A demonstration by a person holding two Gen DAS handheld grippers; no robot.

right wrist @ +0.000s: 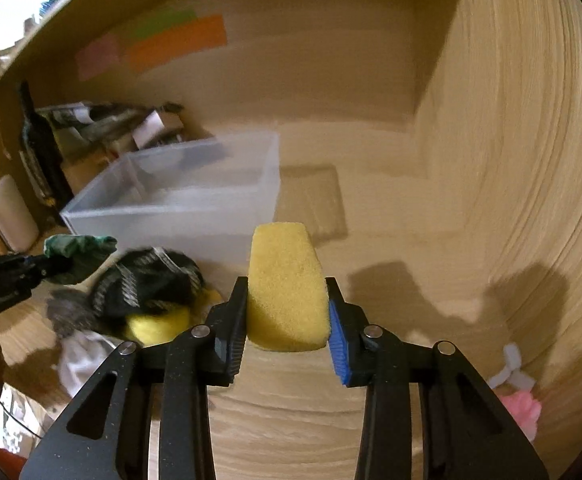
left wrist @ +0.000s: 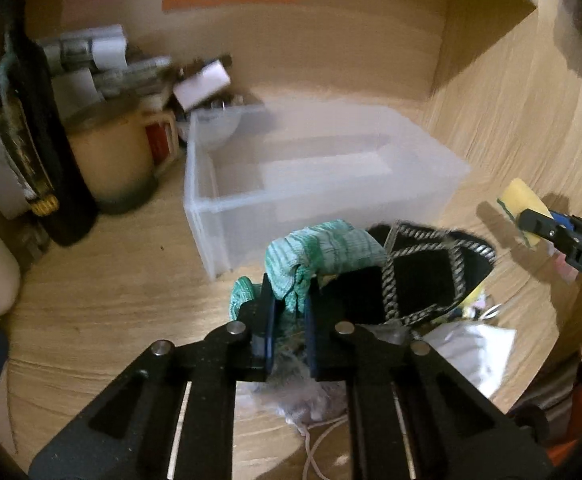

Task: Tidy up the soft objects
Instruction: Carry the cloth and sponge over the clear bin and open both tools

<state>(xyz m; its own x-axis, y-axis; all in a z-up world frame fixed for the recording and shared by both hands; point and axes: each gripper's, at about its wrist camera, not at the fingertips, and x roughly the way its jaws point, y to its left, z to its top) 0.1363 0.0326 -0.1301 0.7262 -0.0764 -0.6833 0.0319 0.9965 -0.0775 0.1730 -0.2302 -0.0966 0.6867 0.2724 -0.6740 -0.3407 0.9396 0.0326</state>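
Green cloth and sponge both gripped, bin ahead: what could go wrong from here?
1. The left gripper pinches only a fold of the green cloth; the loose rest may snag the black striped item beside it.
2. The right gripper squeezes the yellow sponge near one end; it could slip or spring out before reaching the clear bin.
3. Both grippers heading to one bin may collide.

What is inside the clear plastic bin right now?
The clear plastic bin looks empty in both views: only its frosted floor shows, blurred. The green cloth in the left claw and the yellow sponge in the right claw are outside it.
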